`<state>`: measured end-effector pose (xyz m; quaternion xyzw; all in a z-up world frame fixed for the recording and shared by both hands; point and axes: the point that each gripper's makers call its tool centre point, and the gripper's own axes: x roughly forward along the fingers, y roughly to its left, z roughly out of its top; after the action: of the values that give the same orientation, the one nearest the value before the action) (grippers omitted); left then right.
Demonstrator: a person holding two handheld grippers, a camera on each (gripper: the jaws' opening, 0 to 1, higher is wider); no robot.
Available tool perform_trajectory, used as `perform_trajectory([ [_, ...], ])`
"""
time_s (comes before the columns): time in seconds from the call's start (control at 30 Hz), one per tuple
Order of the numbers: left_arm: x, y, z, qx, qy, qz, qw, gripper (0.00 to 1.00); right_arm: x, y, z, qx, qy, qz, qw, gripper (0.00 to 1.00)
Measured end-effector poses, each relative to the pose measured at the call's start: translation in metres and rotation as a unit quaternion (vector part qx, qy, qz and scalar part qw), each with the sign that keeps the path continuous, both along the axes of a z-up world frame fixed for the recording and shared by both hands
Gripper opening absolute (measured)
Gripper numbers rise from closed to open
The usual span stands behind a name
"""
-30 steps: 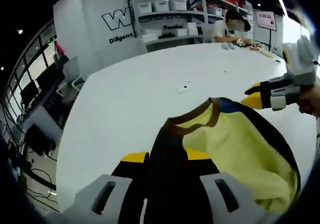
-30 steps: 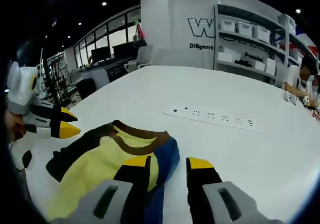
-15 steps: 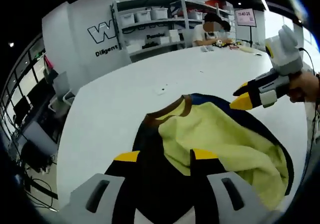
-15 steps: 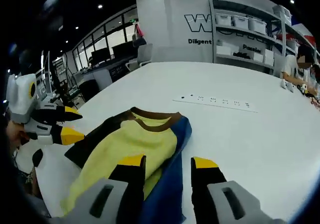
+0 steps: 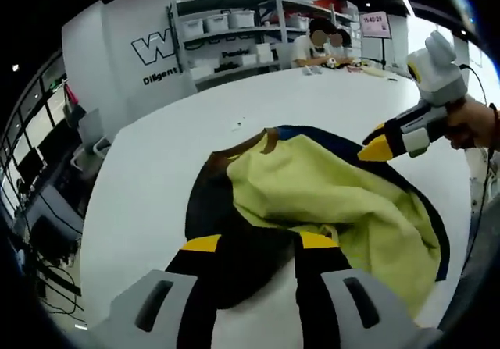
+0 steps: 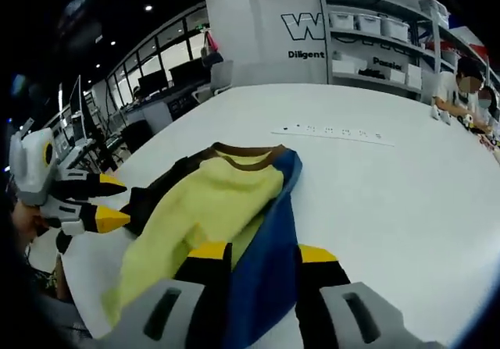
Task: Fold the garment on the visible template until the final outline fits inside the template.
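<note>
The garment (image 5: pixel 312 185) lies crumpled on the white table (image 5: pixel 156 169). It is yellow with a brown collar, a black sleeve and a blue sleeve. My left gripper (image 5: pixel 259 242) is open at the black sleeve's edge, with dark cloth seen between its jaws. In the right gripper view the garment (image 6: pixel 211 208) stretches away from me, and the blue sleeve runs under my open right gripper (image 6: pixel 262 252). The left gripper (image 6: pixel 113 201) hovers at the garment's left side with nothing between its tips. The right gripper (image 5: pixel 375 142) hangs over the garment's right edge.
A white power strip (image 6: pixel 336 133) lies on the table beyond the collar. Shelves with bins (image 5: pixel 234 37) stand at the back, and people sit at the far end of the table (image 5: pixel 320 40). Desks and chairs (image 6: pixel 164 91) stand past the table's left edge.
Both grippers have pulled back and the garment now lies spread lower on the table. The black cloth that filled the left jaws' gap has slid forward, showing bare table behind it.
</note>
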<state>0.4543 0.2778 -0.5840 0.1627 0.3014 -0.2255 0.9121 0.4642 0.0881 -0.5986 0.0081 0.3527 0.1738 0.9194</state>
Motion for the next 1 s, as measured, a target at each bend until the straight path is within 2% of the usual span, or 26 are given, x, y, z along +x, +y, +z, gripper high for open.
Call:
perform_trajectory([
  [0.13, 0.0, -0.004, -0.012, 0.018, 0.004, -0.005, 0.9998, 0.34, -0.012, -0.001, -0.009, -0.015, 0.011, -0.006, 0.9998, 0.18],
  [0.23, 0.001, -0.006, -0.023, 0.016, 0.015, 0.001, 0.9998, 0.29, -0.017, -0.007, -0.014, -0.022, 0.017, -0.024, 0.9993, 0.16],
  [0.33, 0.003, -0.007, -0.027, 0.013, 0.014, 0.009, 0.9998, 0.24, -0.022, -0.009, -0.018, -0.031, 0.024, -0.028, 0.9988, 0.13],
  [0.43, 0.005, -0.004, -0.033, 0.016, 0.018, 0.024, 0.9994, 0.07, -0.027, -0.011, -0.021, -0.036, 0.032, -0.032, 0.9983, 0.05],
  [0.47, 0.005, -0.003, -0.034, 0.008, 0.024, 0.031, 0.9992, 0.02, -0.027, -0.012, -0.021, -0.037, 0.031, -0.033, 0.9983, 0.0],
  [0.7, 0.006, 0.008, -0.033, -0.005, 0.033, 0.05, 0.9982, 0.01, -0.023, -0.027, -0.022, -0.053, 0.032, -0.04, 0.9973, 0.0],
  [1.0, 0.007, 0.043, -0.033, -0.015, 0.041, 0.093, 0.9946, 0.01, -0.013, -0.059, -0.02, -0.076, 0.033, -0.051, 0.9952, 0.0],
])
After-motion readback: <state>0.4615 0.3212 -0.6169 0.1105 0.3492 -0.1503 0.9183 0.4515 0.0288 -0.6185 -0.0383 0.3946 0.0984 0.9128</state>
